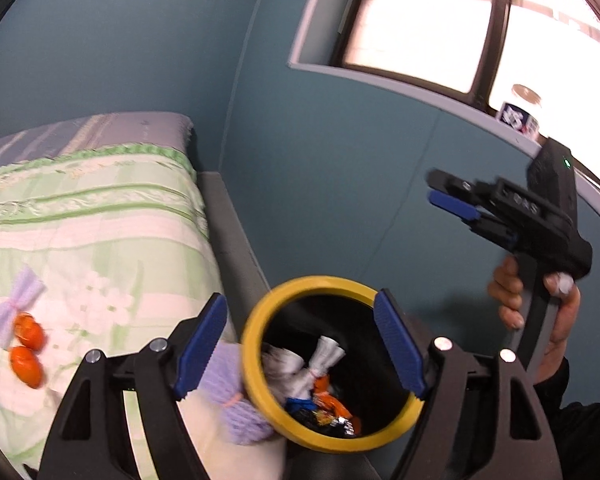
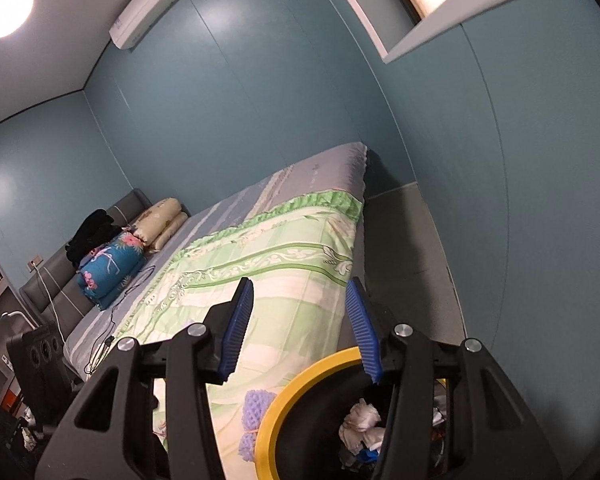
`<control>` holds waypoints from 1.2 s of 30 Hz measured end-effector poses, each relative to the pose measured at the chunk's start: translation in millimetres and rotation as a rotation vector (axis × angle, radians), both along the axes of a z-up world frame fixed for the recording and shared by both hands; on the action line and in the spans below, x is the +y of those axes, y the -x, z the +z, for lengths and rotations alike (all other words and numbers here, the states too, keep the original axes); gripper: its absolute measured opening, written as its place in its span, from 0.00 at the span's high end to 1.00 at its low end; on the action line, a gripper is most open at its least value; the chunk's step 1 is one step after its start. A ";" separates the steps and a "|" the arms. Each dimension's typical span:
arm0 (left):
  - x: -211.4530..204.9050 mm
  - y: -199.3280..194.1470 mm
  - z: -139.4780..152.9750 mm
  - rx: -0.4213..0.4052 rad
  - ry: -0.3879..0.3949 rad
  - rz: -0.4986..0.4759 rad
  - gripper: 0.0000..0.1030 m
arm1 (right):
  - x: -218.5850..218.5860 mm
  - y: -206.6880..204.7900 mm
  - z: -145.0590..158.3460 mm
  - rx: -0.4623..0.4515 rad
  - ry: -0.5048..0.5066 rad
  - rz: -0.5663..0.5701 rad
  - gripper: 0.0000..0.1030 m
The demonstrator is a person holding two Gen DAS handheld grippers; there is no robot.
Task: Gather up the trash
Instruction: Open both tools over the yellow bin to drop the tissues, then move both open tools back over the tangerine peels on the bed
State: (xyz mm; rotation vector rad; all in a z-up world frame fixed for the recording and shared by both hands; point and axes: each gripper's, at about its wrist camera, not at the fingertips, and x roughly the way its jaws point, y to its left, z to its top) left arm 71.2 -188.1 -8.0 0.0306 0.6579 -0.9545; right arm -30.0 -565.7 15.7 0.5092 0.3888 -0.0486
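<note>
A black bin with a yellow rim (image 1: 256, 364) stands on the floor just beside the bed (image 1: 100, 216), in the narrow gap between the mattress edge and the blue wall (image 1: 320, 184); inside it lies a white twisted wrapper (image 1: 324, 356), with orange wrappers (image 1: 332, 400) and a blue scrap (image 1: 298, 404) among darker foil pieces at the bottom; from the right wrist view the same bin rim (image 2: 284, 404) shows at the lower edge, with crumpled white paper (image 2: 360, 424) visible in it.

The left gripper (image 1: 300, 352) hangs over the bin mouth, its blue-padded fingers (image 1: 202, 344) spread wide and holding nothing; the bin rim sits between them in the view. The right gripper (image 1: 434, 188) is held up near the wall above and to the right of the bin, gripped by the person's right hand (image 1: 540, 316); in its own view the right gripper's fingers (image 2: 360, 328) stand apart with nothing between them.

On the green floral quilt (image 1: 84, 248) two orange wrapped pieces (image 1: 28, 348) lie touching each other, right beside a purple knitted bow (image 1: 18, 304); a second purple knitted piece (image 1: 236, 404) lies at the quilt's edge, touching the outside of the bin rim. On the window sill (image 1: 440, 92) stands a jar with a label (image 1: 520, 114).
</note>
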 end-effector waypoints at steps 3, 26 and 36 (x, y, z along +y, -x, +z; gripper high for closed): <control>21.6 -12.7 8.6 -0.023 -0.001 0.065 0.27 | 6.4 1.6 4.9 -0.029 0.009 0.023 0.53; 205.7 -106.1 14.7 -0.064 -0.017 0.538 0.10 | 167.9 -74.0 -7.8 -0.048 0.172 0.426 0.19; 226.4 -163.2 -40.7 0.027 -0.107 0.587 0.10 | 260.6 -113.6 -55.4 0.046 0.241 0.611 0.18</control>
